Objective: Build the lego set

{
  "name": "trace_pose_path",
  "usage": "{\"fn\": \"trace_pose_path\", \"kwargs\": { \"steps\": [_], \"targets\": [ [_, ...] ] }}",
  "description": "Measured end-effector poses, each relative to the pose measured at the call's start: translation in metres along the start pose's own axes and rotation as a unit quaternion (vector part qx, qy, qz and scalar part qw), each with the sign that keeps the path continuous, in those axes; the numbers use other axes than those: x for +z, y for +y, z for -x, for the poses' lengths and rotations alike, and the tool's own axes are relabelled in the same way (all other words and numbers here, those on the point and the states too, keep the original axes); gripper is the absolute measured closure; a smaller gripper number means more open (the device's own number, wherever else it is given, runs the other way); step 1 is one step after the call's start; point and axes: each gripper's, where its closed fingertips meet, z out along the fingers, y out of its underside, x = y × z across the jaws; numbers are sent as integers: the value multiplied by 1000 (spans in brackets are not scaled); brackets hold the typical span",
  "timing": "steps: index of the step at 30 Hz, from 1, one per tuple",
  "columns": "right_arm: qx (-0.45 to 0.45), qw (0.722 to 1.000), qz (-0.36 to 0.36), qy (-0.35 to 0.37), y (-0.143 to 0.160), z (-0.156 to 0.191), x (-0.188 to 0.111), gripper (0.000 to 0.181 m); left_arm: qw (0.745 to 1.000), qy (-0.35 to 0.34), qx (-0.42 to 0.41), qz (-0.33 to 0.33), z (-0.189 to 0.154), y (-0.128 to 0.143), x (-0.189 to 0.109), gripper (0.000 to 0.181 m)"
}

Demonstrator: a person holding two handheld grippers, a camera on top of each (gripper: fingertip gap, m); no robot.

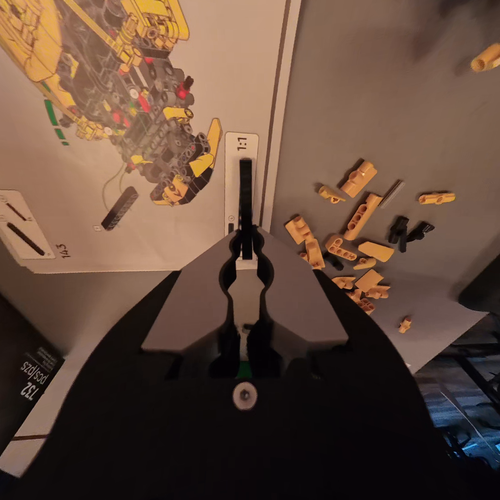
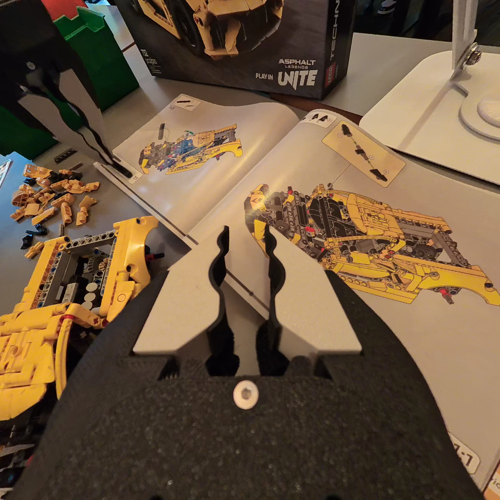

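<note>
Car (image 2: 70, 284), half built, lies on the worktop (image 2: 151, 89) at near left. The left claw (image 1: 245, 235) pinches a black beam (image 1: 245, 194) against the manual's (image 2: 216, 189) scale box, probably checking its length. The right claw (image 2: 247, 235) hovers narrow, empty.

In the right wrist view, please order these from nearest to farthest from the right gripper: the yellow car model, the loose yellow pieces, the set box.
From the right gripper:
1. Yellow car model, close on its left.
2. Loose yellow pieces, farther left.
3. Set box, at the far edge, beyond the open booklet.
</note>
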Motion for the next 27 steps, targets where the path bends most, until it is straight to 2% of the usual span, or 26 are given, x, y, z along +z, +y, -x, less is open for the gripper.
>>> {"fn": "trace_pose_path", "kwargs": {
  "steps": [13,27],
  "targets": [
    [2,1000,5,-2,2,0,2,156,1000,-9,8,13,4,11,6,174],
    [1,1000,6,-3,2,1,1,156,999,-14,28,30,5,11,9,174]
  ]
}}
